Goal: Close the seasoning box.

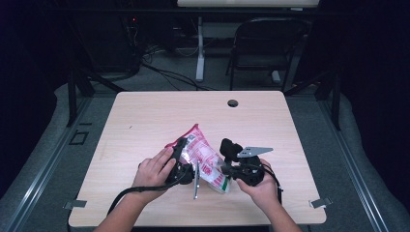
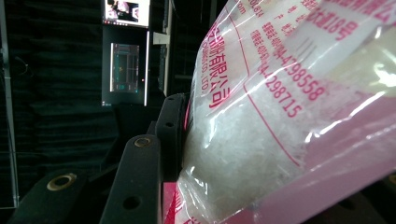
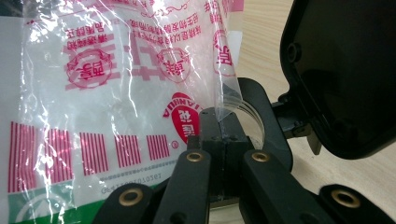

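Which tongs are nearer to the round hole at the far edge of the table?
Right. The right tongs, pinching the bag's near corner, sit almost straight in front of the hole. The left tongs, gripping the bag's far end, lie further to its left.

In the left gripper view the bag ran off the top, right and bottom edges and hid one jaw of the left gripper. In the right gripper view the bag was cut off at top, left and bottom. In the high view the hands covered much of both grippers, so their jaws could not be made out, and the bag's print was too small to read. The forearms left the frame at the bottom.
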A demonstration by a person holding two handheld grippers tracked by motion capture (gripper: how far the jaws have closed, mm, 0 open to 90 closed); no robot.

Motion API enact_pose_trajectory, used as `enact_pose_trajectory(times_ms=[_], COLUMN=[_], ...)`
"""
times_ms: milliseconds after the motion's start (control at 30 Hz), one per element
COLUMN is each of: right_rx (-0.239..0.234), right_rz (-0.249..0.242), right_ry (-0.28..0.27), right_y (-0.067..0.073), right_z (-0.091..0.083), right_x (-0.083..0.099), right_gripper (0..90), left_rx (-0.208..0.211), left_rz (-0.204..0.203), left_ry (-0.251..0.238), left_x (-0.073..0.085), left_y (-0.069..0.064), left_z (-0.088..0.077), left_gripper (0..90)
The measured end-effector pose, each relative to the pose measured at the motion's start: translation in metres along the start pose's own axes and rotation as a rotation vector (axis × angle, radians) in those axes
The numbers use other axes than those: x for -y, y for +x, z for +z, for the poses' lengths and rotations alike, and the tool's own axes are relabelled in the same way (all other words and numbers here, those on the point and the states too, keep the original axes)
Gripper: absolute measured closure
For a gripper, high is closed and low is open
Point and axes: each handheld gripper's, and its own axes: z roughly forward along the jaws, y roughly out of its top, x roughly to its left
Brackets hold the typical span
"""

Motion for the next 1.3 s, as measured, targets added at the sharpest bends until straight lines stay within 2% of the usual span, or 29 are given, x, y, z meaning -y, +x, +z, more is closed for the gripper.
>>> enact_pose_trajectory(times_ms=[100, 1300], right_rx=[0.000, 0.005], right_rz=[0.001, 0.003], right_ry=[-0.002, -0.006], right_y=[-0.0002, -0.0003], right_z=[0.0001, 0.0006], right_x=[0.0001, 0.0004], right_gripper=[90.0, 90.0], left_rx=[-0.011, -0.015], left_rz=[0.000, 0.015], left_ry=[-0.013, -0.019], left_x=[0.0002, -0.0026], left_y=[-0.0002, 0.0040], left_z=[0.0008, -0.0011], left_gripper=[63.3, 63.4])
